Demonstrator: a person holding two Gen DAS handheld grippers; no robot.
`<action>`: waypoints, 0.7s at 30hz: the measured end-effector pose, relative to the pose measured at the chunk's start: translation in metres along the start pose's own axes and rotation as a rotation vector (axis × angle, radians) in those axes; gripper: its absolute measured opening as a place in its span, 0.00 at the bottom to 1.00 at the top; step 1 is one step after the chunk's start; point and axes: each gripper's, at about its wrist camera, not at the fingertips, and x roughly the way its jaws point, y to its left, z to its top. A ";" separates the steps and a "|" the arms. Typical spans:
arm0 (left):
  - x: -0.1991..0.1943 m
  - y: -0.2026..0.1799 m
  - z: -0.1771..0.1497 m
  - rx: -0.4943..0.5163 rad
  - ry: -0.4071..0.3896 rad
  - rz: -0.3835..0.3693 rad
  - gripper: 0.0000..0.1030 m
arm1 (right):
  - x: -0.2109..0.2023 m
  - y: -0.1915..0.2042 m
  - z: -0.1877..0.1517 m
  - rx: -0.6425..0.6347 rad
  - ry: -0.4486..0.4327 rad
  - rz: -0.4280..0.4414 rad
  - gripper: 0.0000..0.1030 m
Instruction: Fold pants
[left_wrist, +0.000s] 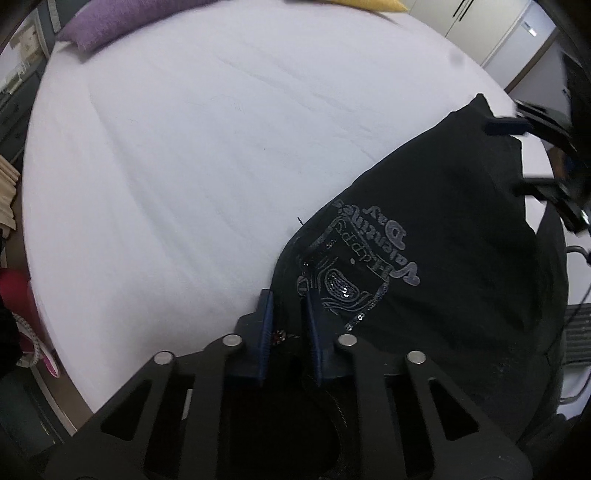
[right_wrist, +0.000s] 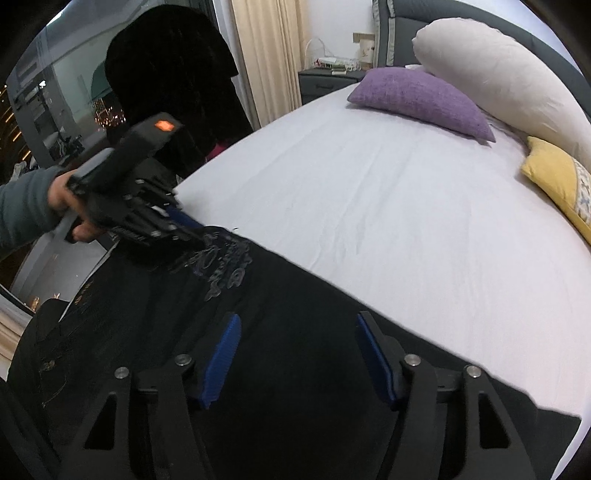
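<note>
– Left gripper (left_wrist: 288, 299): together or apart?
– Together, nearly. 2 blue pads drawn close, clamped on a raised fold at the edge of the black pants (left_wrist: 443, 229), with dark cloth pinched between them. Pointed steeply down at the bed.

– And the right gripper (right_wrist: 298, 321)?
– Apart. 2 blue pads standing wide, tilted down over plain black cloth, nothing pinched between them. Cannot tell whether the tips touch the fabric.

– Whereabouts of the pants?
– Spread on the pale bed sheet (left_wrist: 184, 166), running from under the left gripper off to its right, as far as the right gripper. Lying beneath the right gripper too, and stretching away to its left.

– Any marking on them?
– Silvery printed emblem (left_wrist: 354, 266) with lettering and sequins, just ahead and right of the left gripper's pads. Well left of the right gripper and farther ahead.

– Holding the left gripper?
– Hand (right_wrist: 66, 206) wrapped round the grip, grey-green sleeve (right_wrist: 22, 206) behind it, seen far left of the right gripper.

– Beyond the pants?
– Bare sheet ahead of both grippers. Far ahead of the right gripper, purple cushion (right_wrist: 421, 98) just in front of a white pillow (right_wrist: 498, 74). Yellow cushion (right_wrist: 554, 177) off to the far right, near that pillow.
</note>
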 end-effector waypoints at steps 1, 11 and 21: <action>-0.006 -0.004 -0.007 0.011 -0.023 0.012 0.11 | 0.005 -0.002 0.004 -0.007 0.012 -0.002 0.62; -0.038 -0.046 -0.039 0.097 -0.203 0.117 0.07 | 0.068 0.003 0.037 -0.163 0.192 0.029 0.58; -0.047 -0.039 -0.047 0.148 -0.244 0.139 0.07 | 0.100 -0.014 0.042 -0.158 0.325 0.086 0.31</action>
